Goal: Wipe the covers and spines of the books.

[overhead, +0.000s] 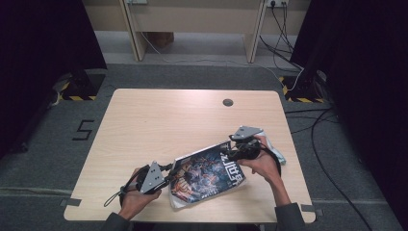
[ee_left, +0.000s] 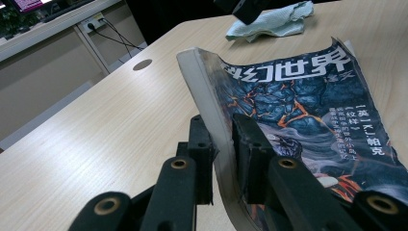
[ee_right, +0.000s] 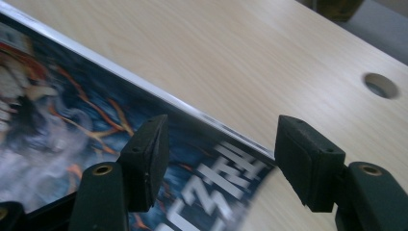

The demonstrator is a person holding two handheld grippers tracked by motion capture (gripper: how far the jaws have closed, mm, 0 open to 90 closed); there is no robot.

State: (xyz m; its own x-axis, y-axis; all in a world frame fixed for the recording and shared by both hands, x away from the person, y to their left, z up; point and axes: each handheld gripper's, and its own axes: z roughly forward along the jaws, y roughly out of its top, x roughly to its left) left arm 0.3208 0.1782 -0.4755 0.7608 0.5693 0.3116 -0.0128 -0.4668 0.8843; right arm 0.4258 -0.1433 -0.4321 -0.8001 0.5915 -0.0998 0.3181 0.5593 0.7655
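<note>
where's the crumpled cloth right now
In the high view the cloth lies on the table near its right edge, just behind the right gripper and beyond the magazine.
</note>
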